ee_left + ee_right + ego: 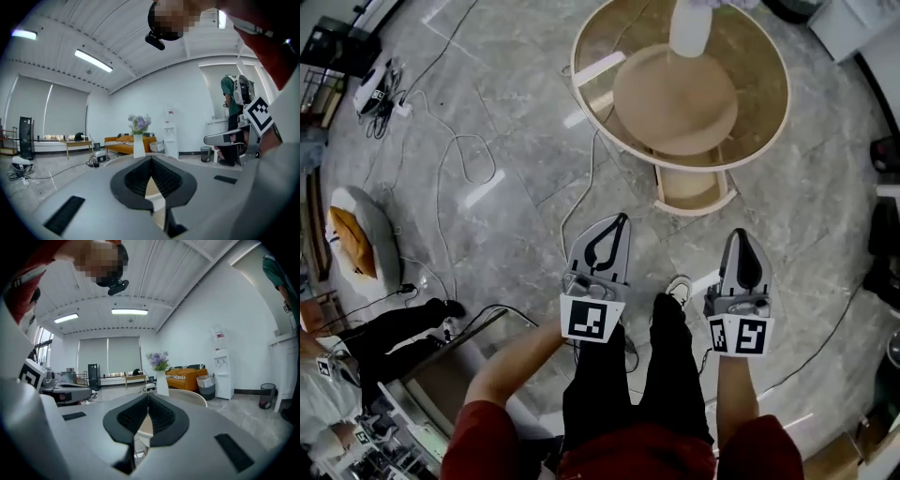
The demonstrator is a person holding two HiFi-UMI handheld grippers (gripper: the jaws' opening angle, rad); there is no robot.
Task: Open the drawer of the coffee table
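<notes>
Head view | round glass coffee table (750, 56) | curved drawer (694, 191) open

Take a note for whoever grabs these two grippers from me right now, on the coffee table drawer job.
Left gripper: jaws together, nothing between them, held in the air short of the table.
Right gripper: shut, empty, level with the left one.
Coffee table: round, glass-topped, straight ahead, with a white vase on it.
Drawer: sticks out from under the table's near edge, toward the person; its inside shows.
Done: the drawer looks open.
Left: probably nothing; check that it is out far enough.
</notes>
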